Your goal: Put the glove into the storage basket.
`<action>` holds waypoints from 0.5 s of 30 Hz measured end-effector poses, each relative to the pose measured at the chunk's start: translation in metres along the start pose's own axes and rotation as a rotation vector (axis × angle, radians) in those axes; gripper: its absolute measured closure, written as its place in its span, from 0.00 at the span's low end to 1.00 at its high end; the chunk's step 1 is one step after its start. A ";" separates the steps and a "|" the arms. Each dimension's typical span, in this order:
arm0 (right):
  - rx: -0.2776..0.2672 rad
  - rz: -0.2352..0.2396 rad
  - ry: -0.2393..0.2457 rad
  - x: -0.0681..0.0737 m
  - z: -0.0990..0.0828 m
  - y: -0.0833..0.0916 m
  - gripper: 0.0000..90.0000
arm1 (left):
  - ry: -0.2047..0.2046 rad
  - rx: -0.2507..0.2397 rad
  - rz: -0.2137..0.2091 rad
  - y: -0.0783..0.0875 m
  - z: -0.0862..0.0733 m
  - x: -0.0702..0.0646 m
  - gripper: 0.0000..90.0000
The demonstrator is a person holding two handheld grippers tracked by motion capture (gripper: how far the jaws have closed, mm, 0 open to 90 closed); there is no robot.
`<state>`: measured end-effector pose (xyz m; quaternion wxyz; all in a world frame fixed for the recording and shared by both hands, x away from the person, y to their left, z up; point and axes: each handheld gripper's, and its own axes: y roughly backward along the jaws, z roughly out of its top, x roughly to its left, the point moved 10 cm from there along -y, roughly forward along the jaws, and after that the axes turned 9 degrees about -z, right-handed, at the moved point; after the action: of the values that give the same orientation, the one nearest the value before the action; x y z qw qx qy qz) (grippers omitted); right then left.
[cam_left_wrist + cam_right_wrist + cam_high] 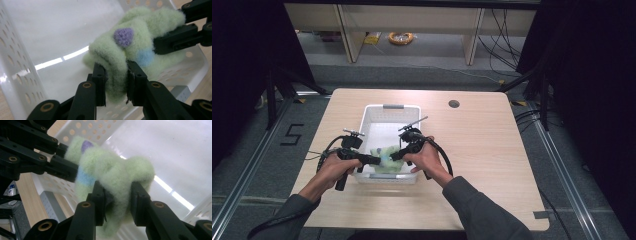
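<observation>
Now my left gripper (116, 75) pinches one fold of the green fleece cloth (130, 47). My right gripper (117, 195) pinches another fold, both over the white basket (377, 117).

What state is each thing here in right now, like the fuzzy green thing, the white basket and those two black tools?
Fuzzy green cloth: bunched up, held over the basket's near end, pinched at two spots.
White basket: upright on the table, far part bare.
Left gripper: fingers shut on a fold of the cloth.
Right gripper: fingers shut on another fold of it.
Table: bears the basket.
</observation>
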<state>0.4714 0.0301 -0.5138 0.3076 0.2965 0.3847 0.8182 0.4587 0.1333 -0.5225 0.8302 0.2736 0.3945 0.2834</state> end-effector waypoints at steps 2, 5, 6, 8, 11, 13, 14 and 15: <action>0.011 -0.011 -0.001 -0.001 -0.002 -0.002 0.77 | -0.005 0.011 0.003 -0.002 -0.001 0.001 0.79; 0.025 -0.018 0.000 -0.002 -0.004 -0.005 0.76 | 0.002 0.019 0.012 -0.005 -0.004 0.002 0.78; 0.029 -0.023 0.003 -0.002 -0.004 -0.006 0.76 | -0.010 0.045 0.016 -0.005 -0.006 0.005 0.77; 0.041 -0.038 0.012 -0.003 -0.006 -0.009 0.76 | -0.009 0.053 0.009 -0.007 -0.006 0.005 0.76; 0.047 -0.050 0.016 -0.004 -0.006 -0.010 0.76 | -0.011 0.060 0.022 -0.009 -0.006 0.007 0.72; 0.049 -0.058 0.013 -0.005 -0.007 -0.010 0.76 | -0.008 0.057 0.021 -0.008 -0.004 0.007 0.69; 0.052 -0.061 0.013 -0.006 -0.007 -0.011 0.76 | -0.004 0.054 0.027 -0.008 -0.003 0.007 0.66; 0.050 -0.063 0.019 -0.007 -0.007 -0.011 0.76 | 0.008 0.047 0.036 -0.007 -0.002 0.008 0.62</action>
<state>0.4742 0.0272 -0.5281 0.3220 0.2843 0.4170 0.8010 0.4630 0.1343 -0.5317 0.8166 0.2991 0.3995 0.2901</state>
